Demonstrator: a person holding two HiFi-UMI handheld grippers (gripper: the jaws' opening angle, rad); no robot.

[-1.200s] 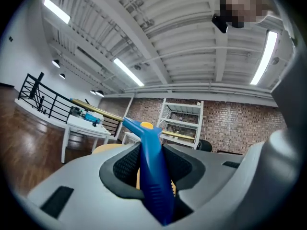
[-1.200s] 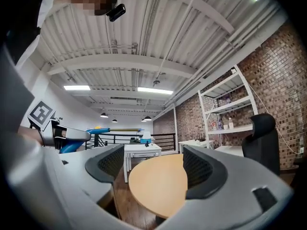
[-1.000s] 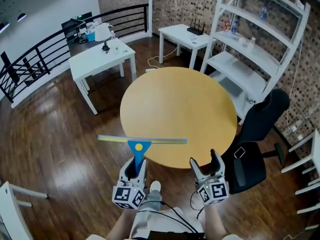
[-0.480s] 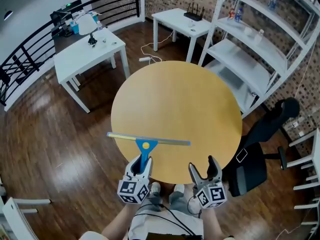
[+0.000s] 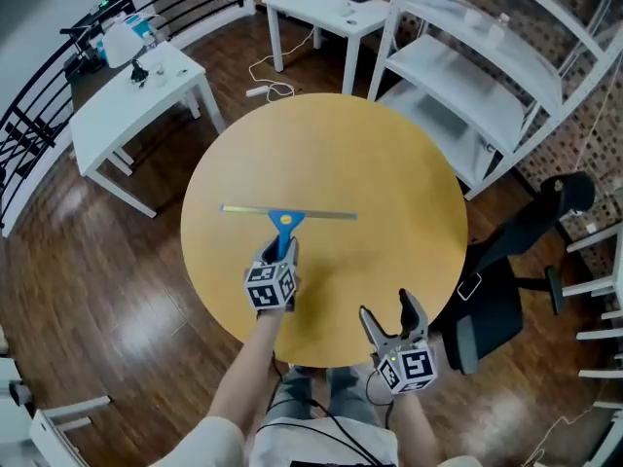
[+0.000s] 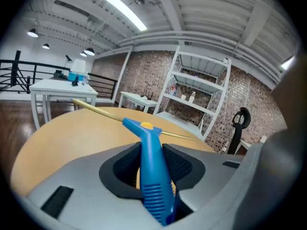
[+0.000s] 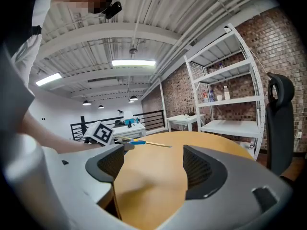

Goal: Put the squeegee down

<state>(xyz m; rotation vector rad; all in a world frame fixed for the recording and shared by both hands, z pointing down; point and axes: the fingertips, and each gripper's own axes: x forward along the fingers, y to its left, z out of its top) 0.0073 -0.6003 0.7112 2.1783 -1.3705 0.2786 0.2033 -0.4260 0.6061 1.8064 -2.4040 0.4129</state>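
The squeegee (image 5: pixel 282 218) has a blue handle with a yellow dot and a long thin brass-coloured blade. My left gripper (image 5: pixel 279 253) is shut on its handle (image 6: pixel 152 171) and holds it low over the middle of the round wooden table (image 5: pixel 389 183), blade pointing away from me. I cannot tell whether the blade touches the tabletop. My right gripper (image 5: pixel 387 313) stands open and empty over the table's near right edge. In the right gripper view the squeegee (image 7: pixel 142 142) and the left gripper's marker cube (image 7: pixel 99 132) show at the left.
A black office chair (image 5: pixel 511 261) stands close to the table's right side. White shelving (image 5: pixel 487 56) is behind it. Two white tables (image 5: pixel 127 95) stand at the back left, with a black railing (image 5: pixel 58 76) beyond. The floor is dark wood.
My left gripper has carried the squeegee forward from the table's near edge to over its middle, and lower. The right gripper has come forward a little to the table's edge.
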